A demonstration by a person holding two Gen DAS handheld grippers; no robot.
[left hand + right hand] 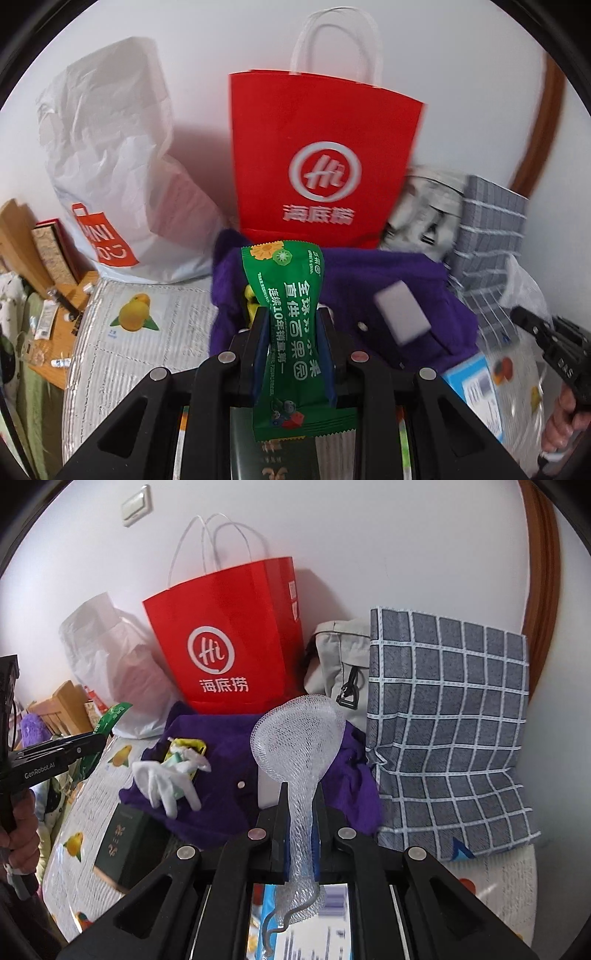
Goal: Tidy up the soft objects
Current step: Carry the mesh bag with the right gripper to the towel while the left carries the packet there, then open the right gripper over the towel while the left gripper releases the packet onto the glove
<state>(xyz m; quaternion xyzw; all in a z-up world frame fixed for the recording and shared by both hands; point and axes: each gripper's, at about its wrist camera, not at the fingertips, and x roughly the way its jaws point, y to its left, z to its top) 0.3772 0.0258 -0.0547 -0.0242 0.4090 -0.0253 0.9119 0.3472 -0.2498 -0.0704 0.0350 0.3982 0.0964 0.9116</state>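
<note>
Two tongs are in use, each carrying one soft thing above the quilted surface printed with oranges. The left tongs are pressed onto one green snack packet, which stands up between the fingers and hides the middle of the purple garment behind it. The right tongs pinch the neck of one white foam net sleeve, whose flared top rises in front of the same garment. On that garment lie one white glove and a yellow-green packet just under it. Along the wall stand one red paper bag, one white plastic bag, one grey backpack and one grey checked cushion. One dark green box and one blue box lie near the garment's front edge.
</note>
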